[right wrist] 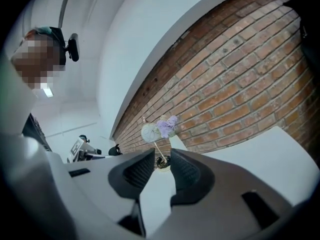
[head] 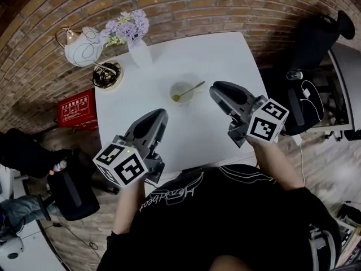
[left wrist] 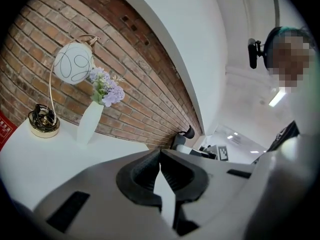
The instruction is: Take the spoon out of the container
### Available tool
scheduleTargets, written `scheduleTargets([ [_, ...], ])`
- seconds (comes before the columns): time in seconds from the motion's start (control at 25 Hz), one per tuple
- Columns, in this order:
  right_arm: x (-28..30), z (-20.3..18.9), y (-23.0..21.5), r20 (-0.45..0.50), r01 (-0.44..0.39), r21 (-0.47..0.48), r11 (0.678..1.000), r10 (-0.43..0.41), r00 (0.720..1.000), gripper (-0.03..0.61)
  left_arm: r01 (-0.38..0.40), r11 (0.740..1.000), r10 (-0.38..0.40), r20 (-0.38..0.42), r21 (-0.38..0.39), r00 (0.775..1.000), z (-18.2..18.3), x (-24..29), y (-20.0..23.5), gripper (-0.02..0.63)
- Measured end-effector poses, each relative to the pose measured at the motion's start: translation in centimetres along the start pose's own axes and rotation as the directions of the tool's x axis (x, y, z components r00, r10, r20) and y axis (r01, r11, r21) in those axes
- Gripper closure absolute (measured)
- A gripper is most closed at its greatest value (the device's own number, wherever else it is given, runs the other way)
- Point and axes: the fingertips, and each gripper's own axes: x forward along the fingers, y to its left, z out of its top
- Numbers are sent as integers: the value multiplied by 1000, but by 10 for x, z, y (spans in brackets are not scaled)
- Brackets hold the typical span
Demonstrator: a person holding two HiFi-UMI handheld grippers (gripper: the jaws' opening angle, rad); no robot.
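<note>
Head view, looking steeply down on a white rectangular worktop (head: 220, 55) set against a red brick wall (head: 225, 7). Near the middle of the worktop stands the container, a small round pale cup with a greenish tint (head: 181, 93). In it rests the slender gold-coloured metal spoon (head: 189, 90), bowl down and handle leaning over the rim toward the upper right. This lean leaves a free length of handle above the rim on the side nearest the right hand-held gripper (head: 215, 92), which is the likely reason that gripper is the one brought close. Its tip lies just beside the cup without touching it. The right gripper view shows its two dark ribbed jaws a little apart with nothing between them, only distant ornaments seen through the gap, a spacing that would suit a thin handle. The left hand-held gripper (head: 161, 117) hangs lower and nearer the person, apart from the cup. The left gripper view shows its jaws together at the tips and empty, so it appears to be held in reserve, perhaps to steady the light cup if the spoon drags on it. The white vase of lilac flowers (head: 138, 51), the white globe lamp on a gold arc (head: 83, 47) and its round gold base (head: 107, 75) are grouped at the far left corner, well apart from the cup, leaving the approach unobstructed. The spoon is not yet gripped, and the task appears to be at the reaching step.
</note>
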Motion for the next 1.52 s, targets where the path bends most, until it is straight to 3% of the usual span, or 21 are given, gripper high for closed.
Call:
scheduleTargets([
  [0.32,15,-25,-43,14,109,41,993,-110,994,455,11,1000,-12,-61,-22,998,-8,14,31,607],
  [0.64,33,-64,-76,-84,181,16,983,-180,980,427,12,998,-18,-100,-65,995,-21,24,60,607],
  [1.16,59,-104,-105,-143,251,73,965,-239,961,431,-18,996,5,-151,-89,989,-37,24,90,607],
  [1.52,63,-106,-109,-139,283,72,956,-271,952,525,-69,990,55,-111,-124,992,-33,18,107,607],
])
